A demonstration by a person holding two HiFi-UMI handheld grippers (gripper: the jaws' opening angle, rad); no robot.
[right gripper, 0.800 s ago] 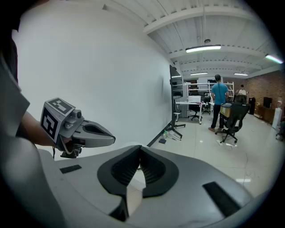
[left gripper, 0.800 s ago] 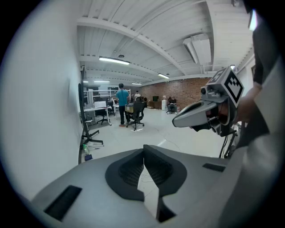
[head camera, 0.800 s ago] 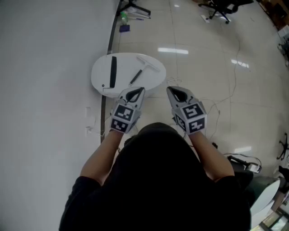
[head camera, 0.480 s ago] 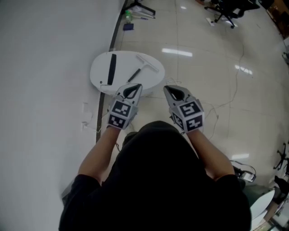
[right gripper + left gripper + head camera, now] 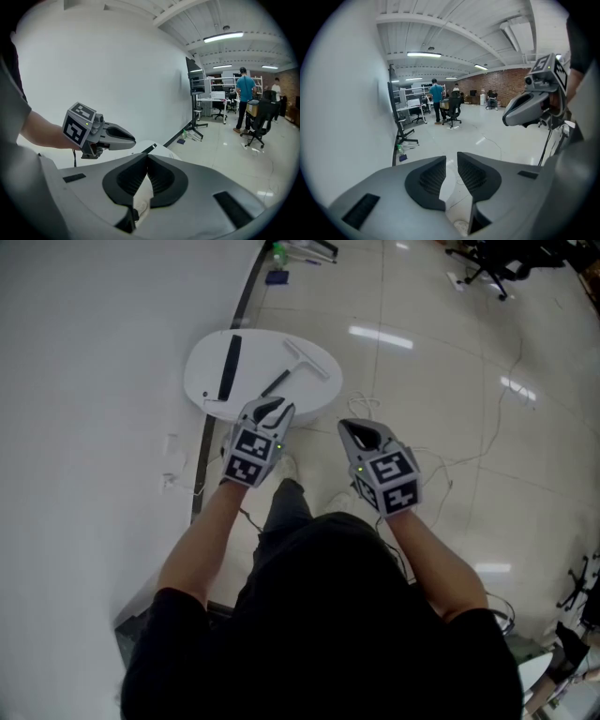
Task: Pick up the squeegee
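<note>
Head view: the squeegee (image 5: 292,368) lies on the round white desk (image 5: 202,381), right of a black bar (image 5: 228,367). The left tool (image 5: 269,409) is at the desk's near edge, the right tool (image 5: 361,432) beside it.

Left gripper view: jaws slightly apart, nothing between.

Right gripper view: jaws together, empty.

Squeegee (image 5: 302,359) on round white table (image 5: 202,382)

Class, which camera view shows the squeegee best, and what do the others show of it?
The head view: the squeegee lies whole on the round white table, head and handle clear. The left gripper view shows none of it. The right gripper view shows only a dark tip past the right claw, too little to identify.
</note>
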